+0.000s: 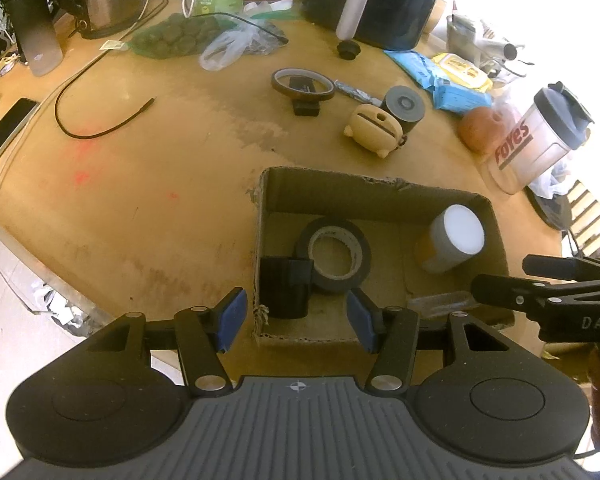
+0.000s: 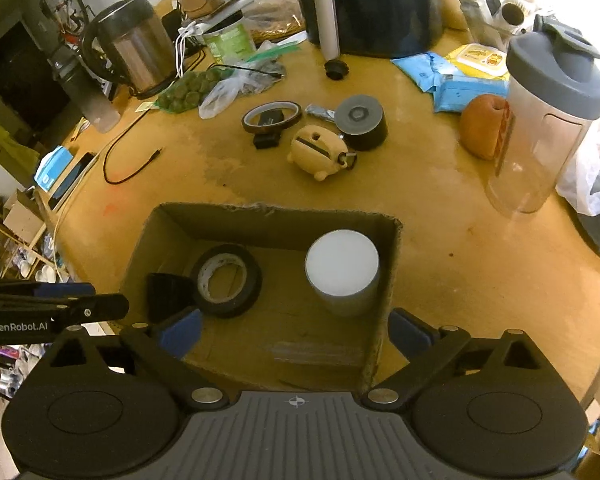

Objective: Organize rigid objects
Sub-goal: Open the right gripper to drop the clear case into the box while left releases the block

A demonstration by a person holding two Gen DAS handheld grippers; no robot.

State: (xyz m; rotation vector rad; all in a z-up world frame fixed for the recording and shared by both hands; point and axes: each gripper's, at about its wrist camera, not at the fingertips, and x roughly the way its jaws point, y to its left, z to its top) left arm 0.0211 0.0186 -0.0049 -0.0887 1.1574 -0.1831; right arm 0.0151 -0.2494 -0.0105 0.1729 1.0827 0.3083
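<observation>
Left wrist view: my left gripper [image 1: 296, 322] hangs over the near left corner of the box [image 1: 364, 194], its jaws part open with nothing between them. Inside the box, a black tape roll [image 1: 334, 258] leans at the left with a black block [image 1: 284, 288] just beside it. A white-topped can [image 1: 454, 240] stands at the right, apart from the roll. My right gripper [image 1: 500, 280] reaches in from the right edge.

In the right wrist view, my right gripper [image 2: 296, 332] has its jaws spread wide and empty, straddling the box's right wall [image 2: 384, 304], and the can [image 2: 342, 274] stands free just beyond them.

On the bench [image 2: 440, 240], far of the box, lie a thin tape ring [image 2: 272, 118], a tan piggy bank [image 2: 320, 152] and a grey-topped black cylinder [image 2: 362, 122], the last two touching. A shaker bottle [image 2: 548, 128] stands at the right.
</observation>
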